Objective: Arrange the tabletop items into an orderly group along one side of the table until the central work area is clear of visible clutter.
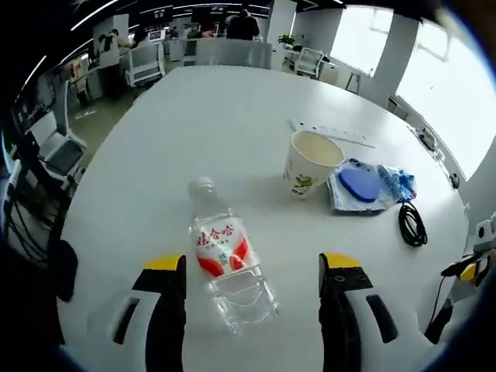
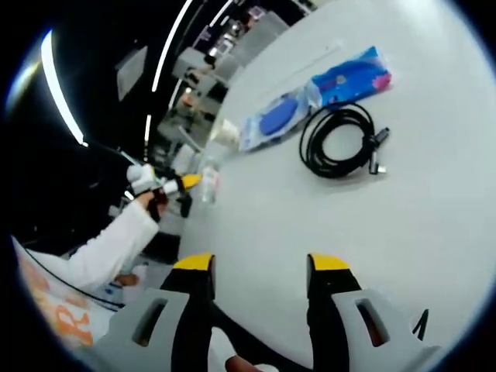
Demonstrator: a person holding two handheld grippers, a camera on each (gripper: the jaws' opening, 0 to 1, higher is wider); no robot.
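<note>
Clear plastic bottle (image 1: 229, 267) lying on its side on the white table (image 1: 232, 124), cap end pointing away, red-and-white label across the middle; positioned between the spread jaws of the left gripper (image 1: 252, 271), neither jaw touching it. Apparently empty, hence judged light, thin-walled and prone to rolling or denting under pressure — best taken across the labelled midsection, where the wall is straight and the label adds friction, not at the neck or the ribbed base. Beyond the bottle, to its right: a paper cup (image 1: 310, 163) standing upright, light, easily crushed, to be gripped gently low on the wall. Just past the cup, touching or nearly so, a blue-and-white soft pack (image 1: 370, 186) with a round blue lid, limp and likely to sag if lifted by one edge. Further right of the bottle, a coiled black cable (image 1: 412, 225) — flexible, likely to uncoil. Right gripper (image 2: 260, 271) held with jaws apart over bare table, nothing between them, the same cable (image 2: 341, 139) well ahead.
</note>
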